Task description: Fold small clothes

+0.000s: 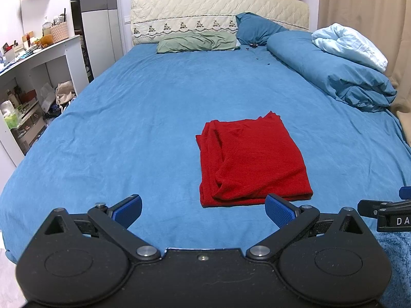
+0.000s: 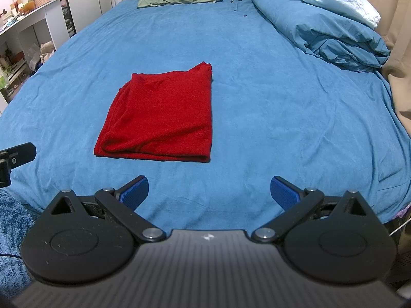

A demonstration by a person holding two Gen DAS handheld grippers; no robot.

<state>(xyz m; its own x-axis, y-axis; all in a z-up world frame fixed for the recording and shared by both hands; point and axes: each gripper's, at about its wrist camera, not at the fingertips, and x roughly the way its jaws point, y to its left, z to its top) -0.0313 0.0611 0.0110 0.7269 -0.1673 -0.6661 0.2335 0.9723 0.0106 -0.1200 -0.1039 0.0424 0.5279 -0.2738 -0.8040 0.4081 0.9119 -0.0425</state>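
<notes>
A red garment [image 1: 253, 161] lies folded into a rough rectangle on the blue bed sheet [image 1: 143, 118], with several layered edges along its left side. It also shows in the right wrist view [image 2: 161, 118]. My left gripper [image 1: 204, 211] is open and empty, held near the bed's front edge, just short of the garment's near edge. My right gripper [image 2: 209, 192] is open and empty, near the front edge and to the right of the garment. Part of the right gripper [image 1: 385, 213] shows at the right edge of the left wrist view.
A rolled blue duvet [image 1: 331, 69] with a pale blue cover [image 1: 352, 45] lies along the bed's right side. A green pillow [image 1: 197, 42] and a blue pillow [image 1: 257, 29] lie at the headboard [image 1: 218, 7]. White shelves [image 1: 33, 77] stand to the left. A beige curtain [image 1: 364, 2] hangs on the right.
</notes>
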